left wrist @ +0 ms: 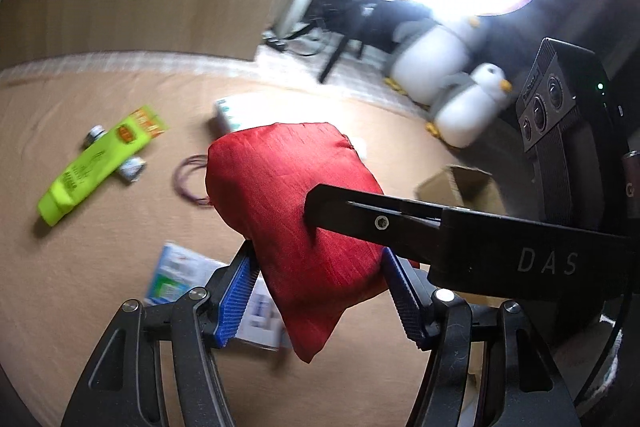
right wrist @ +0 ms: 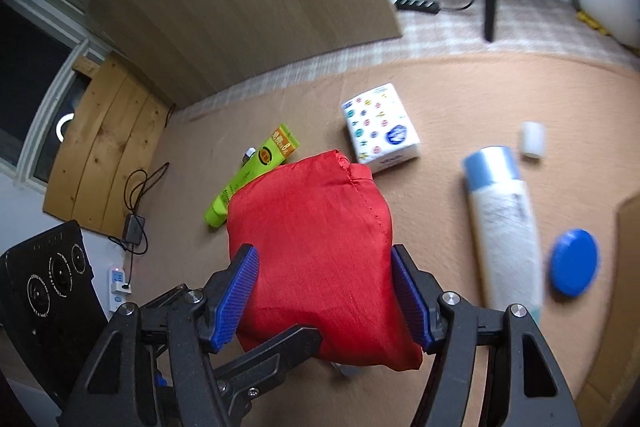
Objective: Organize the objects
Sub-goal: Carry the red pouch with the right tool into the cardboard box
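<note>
Carpet (right wrist: 460, 99), tan, covers most of both views; everything loose lies on it. No desk here, just the floor.

Red fabric pouch (left wrist: 296, 211) is the biggest task item, held up above the carpet w/ both tongs on it. Left tongs (left wrist: 320, 291) clamp its lower part, blue pads pressing each side. Right tongs (right wrist: 326, 301) grip it the same way in the right wrist view, pads against the cloth on both sides, pouch bulging up between them. In the left view one black finger of the right tongs crosses in from the right and presses into the pouch's side.

White bottle w/ a pale blue band (right wrist: 504, 223) lies on its side right of the pouch, blurred. White box w/ coloured dots (right wrist: 380, 129) sits just behind the pouch's top edge. Lime-green tube (left wrist: 100, 163) lies diagonally to the left, resting across a small silvery item, can't tell what. Printed packets (left wrist: 176, 275), blue/green/white, lie flat under the pouch near the left tongs. Blue round lid (right wrist: 574, 263) just right of the bottle's lower end. Small white cap (right wrist: 534, 139) near the bottle's top, apart from it. Thin dark red cord loop (left wrist: 188, 179) lies beside the pouch.
</note>
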Demonstrator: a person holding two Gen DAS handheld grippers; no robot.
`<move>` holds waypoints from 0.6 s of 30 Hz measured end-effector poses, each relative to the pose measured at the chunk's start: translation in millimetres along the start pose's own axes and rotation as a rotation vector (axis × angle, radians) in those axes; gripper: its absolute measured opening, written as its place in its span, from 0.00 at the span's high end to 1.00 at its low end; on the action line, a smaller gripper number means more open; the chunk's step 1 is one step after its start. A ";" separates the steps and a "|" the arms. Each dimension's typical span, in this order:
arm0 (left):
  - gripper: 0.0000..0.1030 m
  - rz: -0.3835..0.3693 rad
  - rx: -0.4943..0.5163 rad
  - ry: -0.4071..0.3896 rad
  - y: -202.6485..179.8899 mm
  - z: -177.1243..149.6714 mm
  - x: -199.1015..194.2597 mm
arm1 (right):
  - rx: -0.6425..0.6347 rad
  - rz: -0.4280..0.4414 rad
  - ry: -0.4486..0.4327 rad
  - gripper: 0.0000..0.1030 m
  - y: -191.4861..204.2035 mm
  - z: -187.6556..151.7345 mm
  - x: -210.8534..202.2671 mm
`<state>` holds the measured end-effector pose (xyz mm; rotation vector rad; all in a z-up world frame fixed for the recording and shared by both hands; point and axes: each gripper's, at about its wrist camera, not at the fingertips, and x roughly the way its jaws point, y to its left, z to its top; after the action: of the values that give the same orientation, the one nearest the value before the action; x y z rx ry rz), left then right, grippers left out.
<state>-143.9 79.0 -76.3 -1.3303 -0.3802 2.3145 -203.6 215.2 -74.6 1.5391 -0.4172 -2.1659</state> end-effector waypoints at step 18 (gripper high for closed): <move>0.35 -0.198 0.247 0.106 -203.7 -44.4 52.2 | 0.215 -0.147 -0.219 0.39 -116.8 -102.2 -156.7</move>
<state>-80.0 282.2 -47.2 -1.2284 -0.1764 2.0444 -85.1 397.8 -38.9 1.4865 -0.6451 -2.4847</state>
